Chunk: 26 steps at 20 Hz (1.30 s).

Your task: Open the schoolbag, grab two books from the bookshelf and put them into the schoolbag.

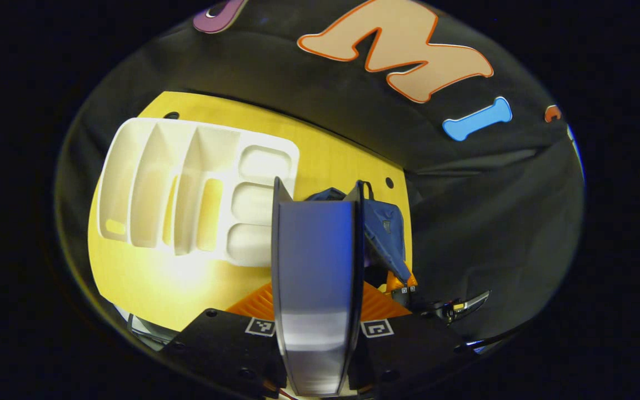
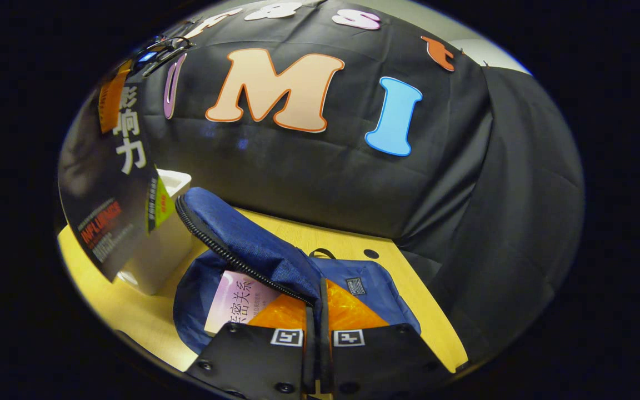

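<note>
pink book (image 2: 235, 303) inside schoolbag (image 2: 253, 250)

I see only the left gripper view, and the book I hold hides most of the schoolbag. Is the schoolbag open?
Observer: Yes. In the right gripper view, the right gripper pinches the zipper edge of the blue schoolbag and holds the flap up, so the mouth is open.
Operator: Is there a book inside?
Observer: One pale pink book lies inside, beside the orange lining.
Operator: How does the book I hold look from there?
Observer: The black book shows its cover with white characters. It is left of the bag and overlaps the white bookshelf.
</note>
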Each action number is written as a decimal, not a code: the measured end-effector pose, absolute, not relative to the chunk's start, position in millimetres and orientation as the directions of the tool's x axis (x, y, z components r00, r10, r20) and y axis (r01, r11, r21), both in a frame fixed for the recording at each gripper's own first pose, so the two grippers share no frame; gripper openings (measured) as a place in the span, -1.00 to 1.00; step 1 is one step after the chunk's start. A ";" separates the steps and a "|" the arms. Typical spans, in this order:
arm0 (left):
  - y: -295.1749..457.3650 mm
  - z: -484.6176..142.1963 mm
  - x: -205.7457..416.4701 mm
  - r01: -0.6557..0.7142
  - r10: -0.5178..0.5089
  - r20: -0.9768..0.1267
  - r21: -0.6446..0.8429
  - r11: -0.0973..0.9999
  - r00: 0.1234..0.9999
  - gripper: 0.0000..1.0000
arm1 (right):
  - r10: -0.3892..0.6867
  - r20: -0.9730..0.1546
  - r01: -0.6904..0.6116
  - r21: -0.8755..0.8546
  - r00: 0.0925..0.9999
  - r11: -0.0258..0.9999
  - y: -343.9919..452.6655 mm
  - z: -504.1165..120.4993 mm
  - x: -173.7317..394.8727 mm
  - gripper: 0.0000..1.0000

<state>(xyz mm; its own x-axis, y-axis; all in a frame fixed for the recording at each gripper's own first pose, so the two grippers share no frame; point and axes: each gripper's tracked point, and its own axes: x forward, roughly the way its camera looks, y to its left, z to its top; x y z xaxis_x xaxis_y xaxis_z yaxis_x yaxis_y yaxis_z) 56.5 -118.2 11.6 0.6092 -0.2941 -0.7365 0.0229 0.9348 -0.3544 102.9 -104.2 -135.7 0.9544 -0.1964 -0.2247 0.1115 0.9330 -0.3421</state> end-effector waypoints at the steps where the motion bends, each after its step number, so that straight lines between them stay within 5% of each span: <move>1: -129.2 6.9 62.5 0.037 -0.311 -0.730 -0.365 0.930 0.609 -0.20 | -0.190 -0.227 0.107 -0.333 0.955 0.937 -104.7 -135.2 102.8 -0.84; 13: -208.3 -76.1 122.3 0.075 -0.452 -0.665 -0.513 0.855 0.594 -0.20 | -0.105 -0.253 0.030 -0.284 0.962 0.958 -102.4 -125.7 106.5 -0.87; 22: -249.7 -115.6 160.3 0.185 -0.608 -0.488 -0.665 0.724 0.626 -0.23 | -0.026 -0.268 -0.078 -0.371 0.963 0.925 -84.0 -130.2 107.8 -0.88; 26: -251.6 -140.7 173.4 0.174 -0.603 -0.483 -0.671 0.721 0.635 -0.26 | 0.012 -0.273 -0.121 -0.386 0.962 0.915 -74.5 -131.1 112.3 -0.92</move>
